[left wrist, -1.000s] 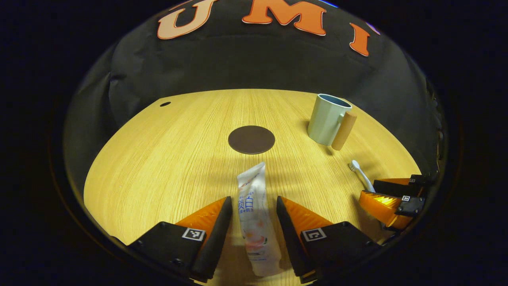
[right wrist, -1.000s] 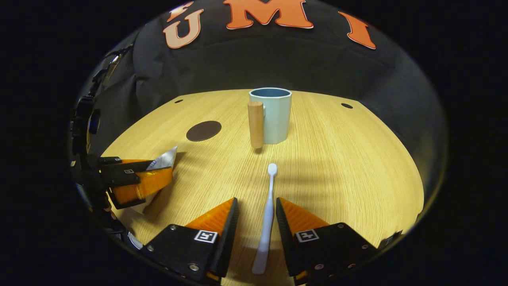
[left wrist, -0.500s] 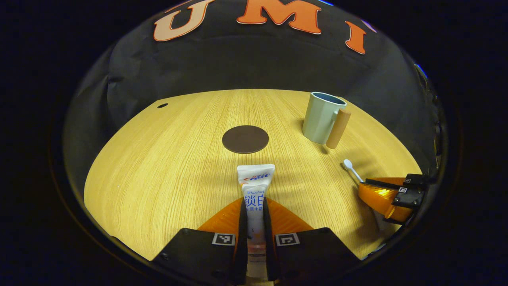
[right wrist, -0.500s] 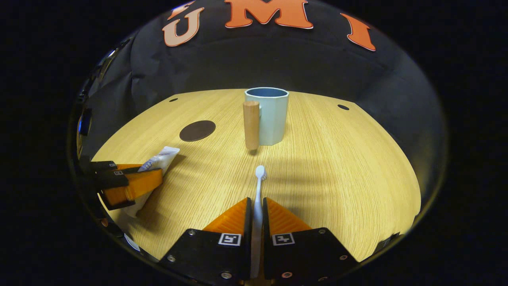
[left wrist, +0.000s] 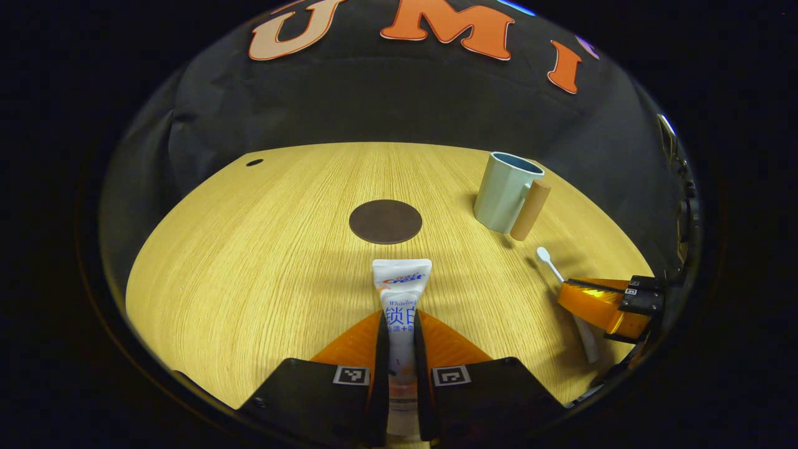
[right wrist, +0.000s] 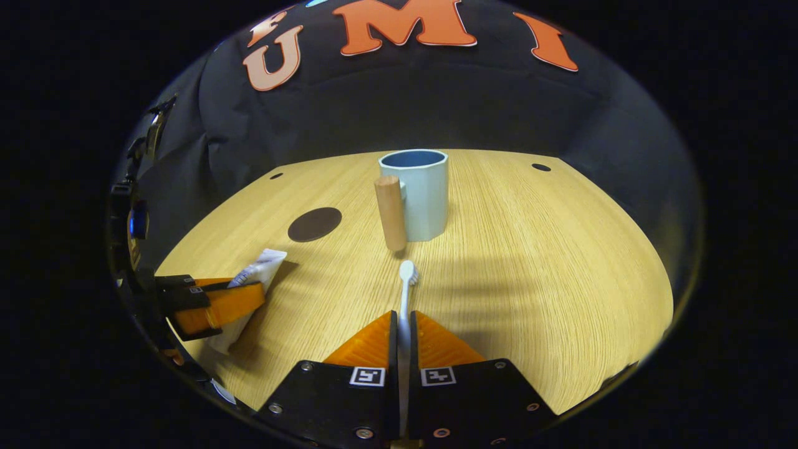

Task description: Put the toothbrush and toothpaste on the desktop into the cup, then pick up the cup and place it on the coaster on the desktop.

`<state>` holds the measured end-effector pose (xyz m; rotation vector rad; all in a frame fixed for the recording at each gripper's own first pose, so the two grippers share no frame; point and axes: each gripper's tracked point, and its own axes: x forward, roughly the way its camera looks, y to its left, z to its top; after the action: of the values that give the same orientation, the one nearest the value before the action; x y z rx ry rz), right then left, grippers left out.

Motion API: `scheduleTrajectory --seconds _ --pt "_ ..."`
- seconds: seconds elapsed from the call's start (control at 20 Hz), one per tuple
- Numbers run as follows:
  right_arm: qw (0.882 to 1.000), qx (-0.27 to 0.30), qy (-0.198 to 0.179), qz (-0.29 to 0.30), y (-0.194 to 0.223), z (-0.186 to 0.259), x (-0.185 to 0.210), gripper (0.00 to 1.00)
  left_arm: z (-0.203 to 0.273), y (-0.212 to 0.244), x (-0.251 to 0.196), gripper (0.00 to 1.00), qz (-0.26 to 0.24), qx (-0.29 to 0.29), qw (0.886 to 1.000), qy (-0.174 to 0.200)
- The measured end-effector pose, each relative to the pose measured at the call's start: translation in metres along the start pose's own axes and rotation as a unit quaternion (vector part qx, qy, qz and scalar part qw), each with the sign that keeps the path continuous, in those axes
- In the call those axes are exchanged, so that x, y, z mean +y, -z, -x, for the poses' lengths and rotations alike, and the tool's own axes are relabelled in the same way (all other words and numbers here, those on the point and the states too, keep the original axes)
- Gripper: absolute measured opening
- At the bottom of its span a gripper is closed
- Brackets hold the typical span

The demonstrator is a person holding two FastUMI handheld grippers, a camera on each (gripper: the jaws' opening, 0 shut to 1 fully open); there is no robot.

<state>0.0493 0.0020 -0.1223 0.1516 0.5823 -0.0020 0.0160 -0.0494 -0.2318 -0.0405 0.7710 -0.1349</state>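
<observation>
My left hand-held gripper (left wrist: 399, 327) is clamped on the white toothpaste (left wrist: 401, 293), flat end forward. Ahead on the table (left wrist: 249, 249) lies the dark round coaster (left wrist: 385, 221); the pale-blue cup (right wrist: 416, 193) with wooden handle stands upright. My right hand-held gripper (right wrist: 405, 324) pinches the slim white toothbrush (right wrist: 406, 284).

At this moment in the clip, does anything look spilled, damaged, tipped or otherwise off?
Nothing stands out. The cup stands upright on the desktop, apart from the bare coaster. The left gripper is closed on the toothpaste, the right gripper on the toothbrush. No spill or visible damage.
</observation>
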Motion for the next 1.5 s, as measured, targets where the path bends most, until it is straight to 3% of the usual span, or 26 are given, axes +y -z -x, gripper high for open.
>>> scheduleTrajectory --seconds 0.1,0.3,1.0,1.5 --pt "1.000 -0.009 -0.002 -0.002 -0.003 0.001 0.000 0.07 0.000 0.001 0.000 0.15 0.004 -0.002 1.000 0.004" --pt "0.999 -0.030 -0.019 -0.013 -0.016 0.006 0.004 0.07 0.005 -0.007 -0.001 0.14 0.002 -0.017 1.000 0.009" --pt "0.991 -0.127 -0.041 -0.014 -0.076 0.040 0.006 0.06 0.020 -0.037 -0.007 0.16 0.005 -0.066 0.998 0.023" --pt "0.974 -0.214 -0.066 -0.016 -0.127 0.048 0.014 0.05 0.022 -0.038 -0.008 0.15 0.011 -0.079 0.997 0.011"
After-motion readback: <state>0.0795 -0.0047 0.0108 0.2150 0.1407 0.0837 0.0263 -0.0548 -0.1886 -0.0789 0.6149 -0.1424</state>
